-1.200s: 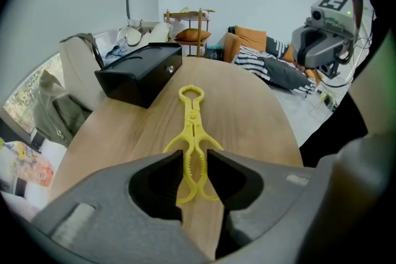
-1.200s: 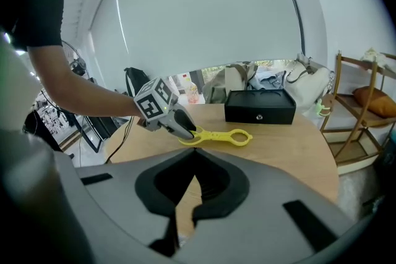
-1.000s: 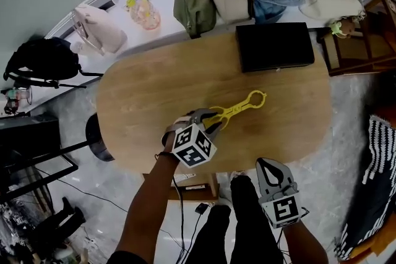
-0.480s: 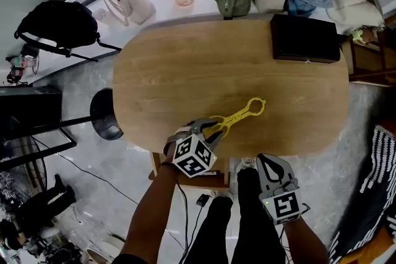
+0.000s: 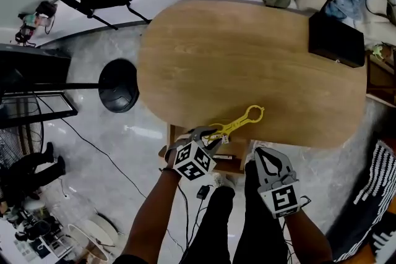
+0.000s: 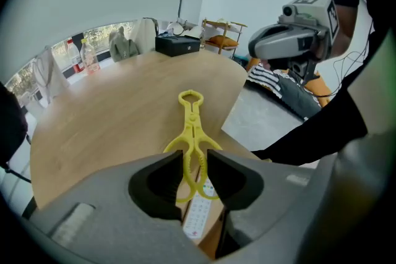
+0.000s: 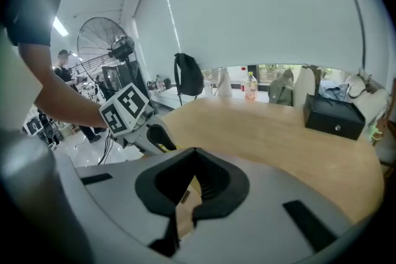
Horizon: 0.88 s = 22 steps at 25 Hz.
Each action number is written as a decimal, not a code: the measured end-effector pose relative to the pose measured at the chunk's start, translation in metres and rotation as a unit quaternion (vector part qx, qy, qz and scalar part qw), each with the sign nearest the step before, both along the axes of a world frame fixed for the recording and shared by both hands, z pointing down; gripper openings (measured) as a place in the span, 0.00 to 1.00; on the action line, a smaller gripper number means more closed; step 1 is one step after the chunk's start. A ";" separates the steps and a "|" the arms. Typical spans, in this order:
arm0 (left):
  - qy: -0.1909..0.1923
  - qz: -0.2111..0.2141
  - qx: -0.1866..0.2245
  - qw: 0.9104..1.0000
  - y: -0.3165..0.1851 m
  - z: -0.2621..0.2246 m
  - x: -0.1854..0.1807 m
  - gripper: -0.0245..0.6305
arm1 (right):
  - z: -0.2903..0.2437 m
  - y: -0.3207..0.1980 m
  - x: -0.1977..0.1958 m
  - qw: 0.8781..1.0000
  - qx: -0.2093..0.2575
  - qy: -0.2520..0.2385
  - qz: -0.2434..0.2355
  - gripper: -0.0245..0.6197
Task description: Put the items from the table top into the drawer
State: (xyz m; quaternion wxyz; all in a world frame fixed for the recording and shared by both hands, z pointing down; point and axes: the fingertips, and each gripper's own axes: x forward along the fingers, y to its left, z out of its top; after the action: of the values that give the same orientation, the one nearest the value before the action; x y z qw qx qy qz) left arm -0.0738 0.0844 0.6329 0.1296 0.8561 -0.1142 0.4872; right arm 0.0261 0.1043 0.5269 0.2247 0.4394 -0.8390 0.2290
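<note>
Since 1 second ago, the left gripper (image 5: 208,134) has carried the yellow tongs (image 5: 239,121) back from the middle of the table (image 5: 247,52) to its near edge, so the handle end now overhangs the rim while the ring end is still over the wood. Its claw is clamped on the 2 handles of the tongs, which stick out straight ahead of it.

Just below the handles, under the rim, sits what looks like the open drawer (image 6: 211,237), with a white remote (image 6: 199,214) already lying inside.

To finish this step well, I would draw the tongs fully clear of the rim, tip the ring end down so the whole length fits inside the drawer, and lower it beside the remote before letting go; released now, the long end would likely catch on the tabletop.

Further right, the right gripper (image 5: 261,153) hangs in front of the table with its claw together and nothing in it. A black box (image 5: 336,40) remains on the far right of the table.
</note>
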 end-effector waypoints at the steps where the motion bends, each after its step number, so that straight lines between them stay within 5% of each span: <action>1: 0.000 -0.003 -0.001 1.000 0.006 0.000 -0.008 0.24 | -0.001 0.002 -0.008 1.000 0.002 0.002 -0.009 0.04; 15: 0.031 -0.016 0.001 0.999 0.069 0.017 -0.068 0.25 | 0.013 0.051 -0.077 1.000 -0.001 0.010 -0.026 0.04; 22: 0.022 0.030 -0.003 0.999 0.083 0.047 -0.091 0.25 | 0.036 0.076 -0.093 1.000 -0.010 0.011 -0.027 0.04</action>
State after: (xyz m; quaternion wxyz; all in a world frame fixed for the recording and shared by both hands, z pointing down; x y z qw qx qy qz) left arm -0.1645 0.1677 0.6796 0.1194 0.8695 -0.0840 0.4718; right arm -0.0667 0.1802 0.5630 0.2448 0.4169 -0.8456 0.2262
